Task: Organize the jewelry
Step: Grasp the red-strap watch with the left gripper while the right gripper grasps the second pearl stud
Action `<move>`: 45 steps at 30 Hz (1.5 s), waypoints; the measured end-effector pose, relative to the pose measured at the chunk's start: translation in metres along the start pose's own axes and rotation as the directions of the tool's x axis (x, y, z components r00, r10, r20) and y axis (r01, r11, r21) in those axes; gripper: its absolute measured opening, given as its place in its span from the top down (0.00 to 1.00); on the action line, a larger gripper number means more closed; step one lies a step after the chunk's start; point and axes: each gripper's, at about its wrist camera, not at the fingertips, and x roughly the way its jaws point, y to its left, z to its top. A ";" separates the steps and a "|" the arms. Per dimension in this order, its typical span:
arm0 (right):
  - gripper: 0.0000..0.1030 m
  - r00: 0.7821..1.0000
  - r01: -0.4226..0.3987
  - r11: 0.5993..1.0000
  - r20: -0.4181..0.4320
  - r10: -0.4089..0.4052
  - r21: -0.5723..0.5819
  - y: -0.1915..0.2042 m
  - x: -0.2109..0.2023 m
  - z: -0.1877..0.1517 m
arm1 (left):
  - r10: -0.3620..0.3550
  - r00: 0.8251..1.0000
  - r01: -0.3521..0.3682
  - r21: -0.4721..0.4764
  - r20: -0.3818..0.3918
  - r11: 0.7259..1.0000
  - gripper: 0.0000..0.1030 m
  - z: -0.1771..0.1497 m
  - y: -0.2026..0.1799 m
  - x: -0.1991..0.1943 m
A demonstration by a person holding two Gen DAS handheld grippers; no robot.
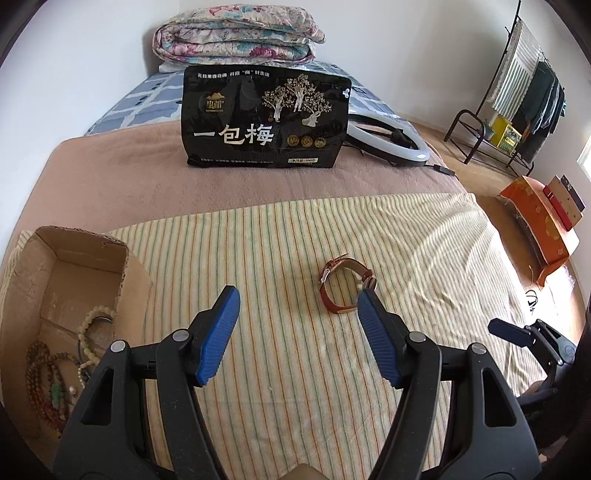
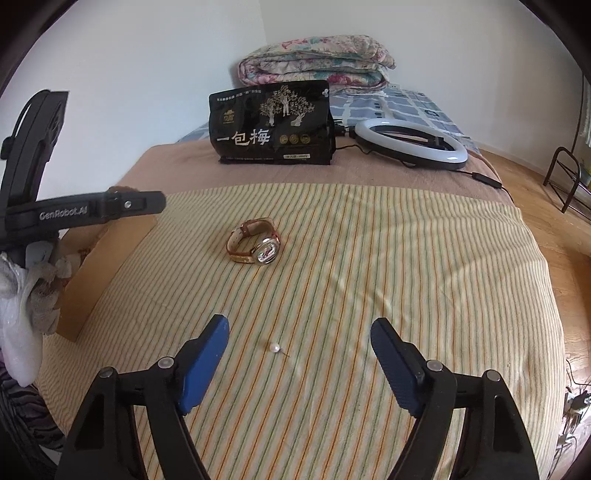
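Here the left gripper (image 1: 297, 301) hangs over the striped cloth (image 1: 280, 369) with its blue fingers (image 1: 218, 332) spread apart and nothing between them; the pads touch nothing. Just beyond the right-hand finger lies the wristwatch (image 1: 341, 284), its brown leather strap curled into a loop on the cloth, so close in the left wrist view that the finger's tip overlaps the strap's near edge, though whether they touch cannot be told. The right gripper (image 2: 299, 330) is likewise released, its fingers (image 2: 205, 363) wide and empty above the same cloth. Between them, a little ahead of the tips, rests a small pearl earring (image 2: 274, 348) with a thin pin sticking out to its right, clear of both pads. Farther off and to the left in the right wrist view sits the wristwatch, its shiny face turned toward the near right. At the cloth's left edge stands an open cardboard box (image 1: 44, 280); inside it lie bead bracelets (image 1: 55, 369), pale beads toward the far side and brown, red and green strands nearer. The cloth covers the near part of a bed topped with a tan blanket (image 1: 129, 177). At the far end of the blanket a black snack bag (image 1: 266, 118) with white Chinese lettering stands upright, a ring light (image 2: 410, 144) lies just to its right, and a folded floral quilt (image 1: 240, 33) sits behind against the wall.
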 end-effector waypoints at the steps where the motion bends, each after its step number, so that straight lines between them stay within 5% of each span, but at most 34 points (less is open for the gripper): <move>1: 0.26 1.000 -0.005 1.000 -0.005 0.005 -0.010 0.001 0.003 -0.002 | 0.001 1.000 -0.001 -0.001 -0.004 1.000 0.34 0.000 -0.001 0.004; 10: 0.41 0.997 -0.054 0.998 -0.060 0.051 -0.043 0.001 0.028 -0.014 | 0.006 0.999 -0.005 0.019 -0.045 1.000 0.40 -0.001 -0.012 0.039; 15: 0.43 0.993 -0.089 0.994 -0.078 0.085 -0.059 0.004 0.038 -0.018 | -0.056 0.997 0.055 -0.012 -0.050 0.998 0.40 -0.004 -0.011 0.046; 29: 0.54 0.989 -0.115 0.986 -0.102 0.103 -0.118 0.011 0.051 -0.028 | -0.027 0.998 0.037 0.198 -0.050 0.979 0.29 -0.019 -0.056 0.064; 45: 0.69 0.992 -0.101 0.984 -0.090 0.089 -0.146 0.012 0.056 -0.025 | 0.007 0.999 0.001 0.156 -0.050 0.988 0.28 -0.013 -0.050 0.096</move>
